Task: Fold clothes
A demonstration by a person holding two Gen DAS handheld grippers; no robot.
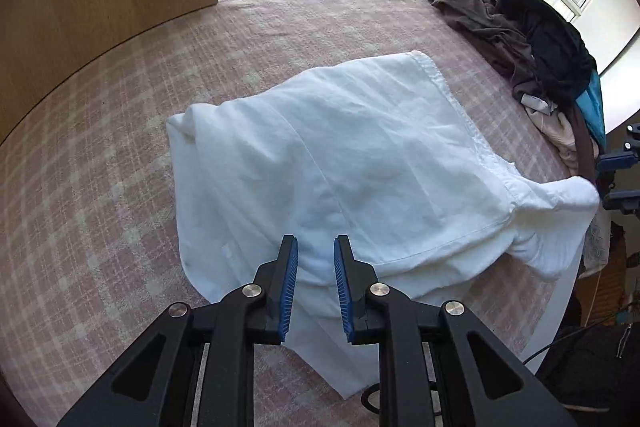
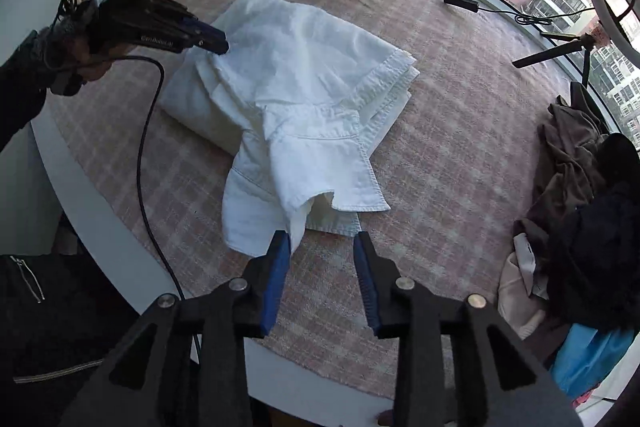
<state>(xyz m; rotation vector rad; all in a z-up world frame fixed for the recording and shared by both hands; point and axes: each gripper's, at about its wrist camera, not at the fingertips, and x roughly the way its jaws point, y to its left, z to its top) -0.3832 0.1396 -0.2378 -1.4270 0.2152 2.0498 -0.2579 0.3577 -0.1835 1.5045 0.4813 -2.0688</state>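
on the pink checked bed cover (image 2: pixel 440 75), mid-surface: a white shirt (image 2: pixel 304 83), partly folded into a thick bundle. in the right wrist view its long axis runs from the far left down toward the near edge, ending in a loose sleeve (image 2: pixel 320 183) whose cuff opening points at the right tongs. in the left wrist view the bundle lies crosswise, hem edge far right, sleeve trailing off to the right.

right tongs (image 2: pixel 320 243): jaws parted, nothing pinched. the tip of the sleeve hangs just at the left blue pad (image 2: pixel 276 279); the right pad stands clear over bare cover. released.

left tongs (image 1: pixel 316 247): jaws a narrow gap apart, blue pads (image 1: pixel 289 287) hovering above the near edge of the shirt (image 1: pixel 340 155); the cloth lies below them, not gripped. in the right wrist view the same tongs (image 2: pixel 218 45) sit at the far left corner of the bundle, tips at the cloth; contact cannot be told.

left hand (image 2: pixel 86 57): dark sleeve, wrapped round the handle, tool angled down to the right; a black cable (image 2: pixel 140 155) drops from it along the near left edge.

pile of dark, brown and blue clothes (image 2: pixel 580 187) well apart at right.
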